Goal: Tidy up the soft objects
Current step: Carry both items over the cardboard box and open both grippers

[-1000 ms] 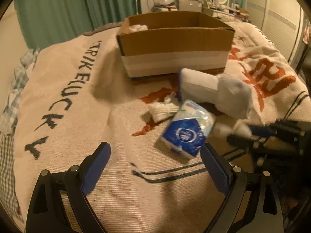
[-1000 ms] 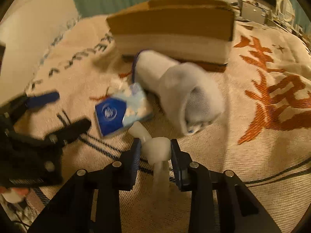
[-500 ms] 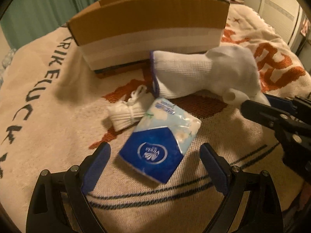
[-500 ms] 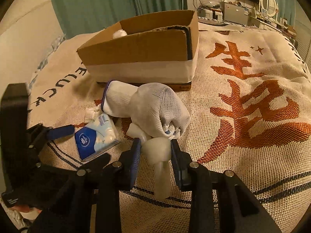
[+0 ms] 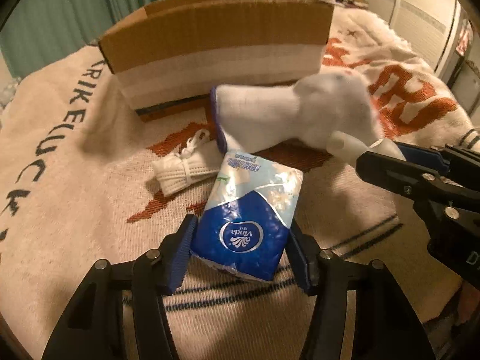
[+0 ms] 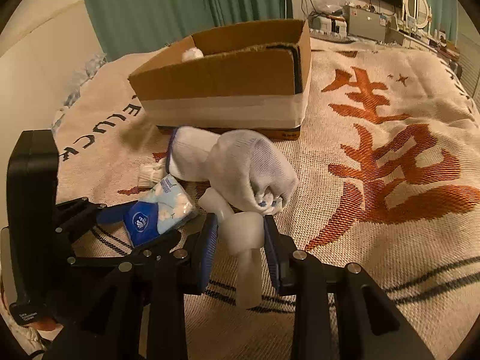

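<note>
While my left gripper (image 5: pixel 240 250) sits low on the woven blanket (image 5: pixel 75 210), its blue pads bracket the tissue pack (image 5: pixel 244 219), jaws narrowed to the pack's width and touching both sides. Just beyond lie the folded face mask (image 5: pixel 183 171), then the rolled white glove (image 5: pixel 294 117), in front of the cardboard box (image 5: pixel 219 48). To the right, my right gripper (image 6: pixel 240 237) pinches a translucent soft tube (image 6: pixel 244 240), jaws pressed against it. Only the right wrist view looks into the box, where I see a small white ball (image 6: pixel 192 54); the left view shows just its front wall.
</note>
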Tool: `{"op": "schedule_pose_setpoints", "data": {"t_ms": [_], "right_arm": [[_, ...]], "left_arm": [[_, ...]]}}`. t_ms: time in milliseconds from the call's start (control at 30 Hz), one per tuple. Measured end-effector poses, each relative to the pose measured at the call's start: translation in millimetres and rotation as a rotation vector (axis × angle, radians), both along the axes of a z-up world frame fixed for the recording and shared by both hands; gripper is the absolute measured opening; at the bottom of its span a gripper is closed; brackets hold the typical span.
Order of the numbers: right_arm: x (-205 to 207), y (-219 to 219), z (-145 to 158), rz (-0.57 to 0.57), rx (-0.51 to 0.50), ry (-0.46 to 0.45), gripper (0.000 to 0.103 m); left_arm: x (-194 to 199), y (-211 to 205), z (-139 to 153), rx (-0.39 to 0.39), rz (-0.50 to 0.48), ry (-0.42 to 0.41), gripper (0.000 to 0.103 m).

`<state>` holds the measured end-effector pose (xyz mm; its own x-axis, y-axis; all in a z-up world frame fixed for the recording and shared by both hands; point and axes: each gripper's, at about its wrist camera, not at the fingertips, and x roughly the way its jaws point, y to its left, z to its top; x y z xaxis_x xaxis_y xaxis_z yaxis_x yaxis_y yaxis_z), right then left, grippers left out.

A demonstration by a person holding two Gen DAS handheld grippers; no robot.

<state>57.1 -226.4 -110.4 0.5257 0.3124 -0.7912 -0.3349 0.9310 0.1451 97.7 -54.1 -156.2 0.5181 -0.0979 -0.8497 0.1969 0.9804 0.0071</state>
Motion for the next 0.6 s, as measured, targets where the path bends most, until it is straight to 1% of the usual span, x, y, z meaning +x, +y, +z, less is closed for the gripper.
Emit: {"op": "schedule_pose_setpoints", "data": {"t_ms": [133,300,500,600], "right_arm": [[-16,-3,12,-0.002,0.014,-0.025,0.03],[-35,-3,32,0.0,0.021,-0.07,0.03],[-54,-6,67,0.002,0.037,-0.147,0.03],[-59,-8,94,0.006,0.041,-0.203,0.03]], "left_arm": [[-17,3,18,-0.028,0.002,-0.037,0.056],[-36,6,42,-0.032,0.012,-0.094,0.056],[-51,17,89,-0.04,0.031,-0.196,0.056],[-56,21,117,-0.045,0.039,-0.264,0.056]]}}
